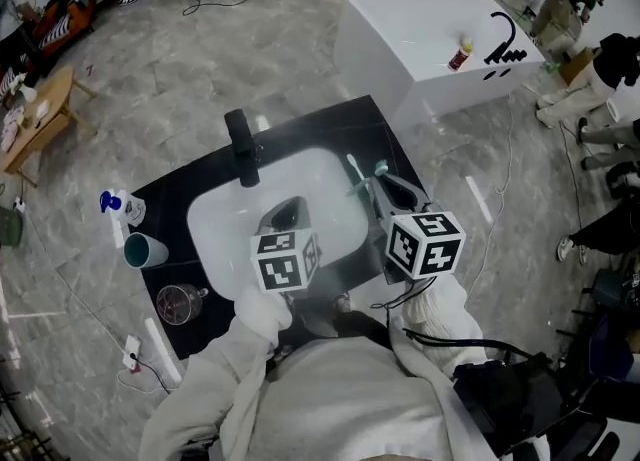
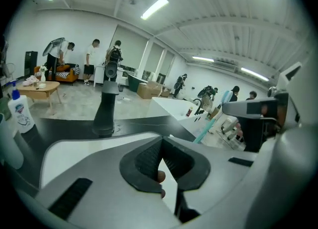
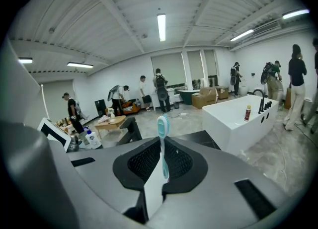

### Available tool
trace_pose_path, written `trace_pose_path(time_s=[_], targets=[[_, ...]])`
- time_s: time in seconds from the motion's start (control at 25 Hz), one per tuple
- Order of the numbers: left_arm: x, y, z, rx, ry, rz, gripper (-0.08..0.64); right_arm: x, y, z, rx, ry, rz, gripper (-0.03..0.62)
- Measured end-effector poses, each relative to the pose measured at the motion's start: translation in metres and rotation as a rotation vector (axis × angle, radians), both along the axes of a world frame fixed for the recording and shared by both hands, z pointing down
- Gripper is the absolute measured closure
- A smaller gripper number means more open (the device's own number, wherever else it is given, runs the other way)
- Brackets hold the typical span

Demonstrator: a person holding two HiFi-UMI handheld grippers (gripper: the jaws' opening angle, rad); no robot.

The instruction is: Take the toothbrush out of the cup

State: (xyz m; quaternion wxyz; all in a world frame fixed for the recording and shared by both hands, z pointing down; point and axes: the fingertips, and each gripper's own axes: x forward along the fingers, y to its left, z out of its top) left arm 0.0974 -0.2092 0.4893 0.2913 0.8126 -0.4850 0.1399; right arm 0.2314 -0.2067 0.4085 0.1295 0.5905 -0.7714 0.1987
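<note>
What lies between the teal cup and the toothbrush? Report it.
From teal cup to toothbrush: black countertop, then the white sink basin, with the left gripper over it; the head view shows this.

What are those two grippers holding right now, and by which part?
The right gripper pinches a teal toothbrush by its handle, with the head sticking out past the jaws. The left gripper is shut on nothing.

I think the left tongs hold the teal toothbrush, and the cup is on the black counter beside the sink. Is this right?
Not quite. The right tongs, not the left, hold the teal toothbrush; the right gripper view shows it pinched between their pads. The cup is indeed on the black counter beside the sink.
</note>
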Motion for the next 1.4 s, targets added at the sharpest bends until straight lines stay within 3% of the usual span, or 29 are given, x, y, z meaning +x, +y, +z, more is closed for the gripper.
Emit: trace_pose_path(time_s=[0.16, 0.28, 0.48, 0.8, 1.12, 1.4], targets=[[0.024, 0.000, 0.014, -0.048, -0.002, 0.028, 0.560, 0.028, 0.010, 0.010, -0.036, 0.011, 0.032, 0.551], [0.047, -0.002, 0.016, -0.039, -0.028, 0.042, 0.560, 0.050, 0.004, 0.017, -0.056, -0.007, 0.028, 0.551], [0.083, -0.018, 0.021, -0.059, -0.031, -0.044, 0.560, 0.075, -0.011, 0.028, -0.089, -0.014, -0.080, 0.551], [0.136, -0.028, 0.032, -0.066, -0.073, -0.090, 0.560, 0.119, -0.034, 0.054, -0.165, -0.014, -0.198, 0.551], [0.138, -0.037, 0.043, -0.078, -0.095, -0.144, 0.560, 0.123, -0.044, 0.082, -0.267, 0.008, -0.267, 0.551], [0.120, -0.049, 0.054, -0.089, -0.078, -0.215, 0.560, 0.113, -0.075, 0.097, -0.299, 0.030, -0.294, 0.551]])
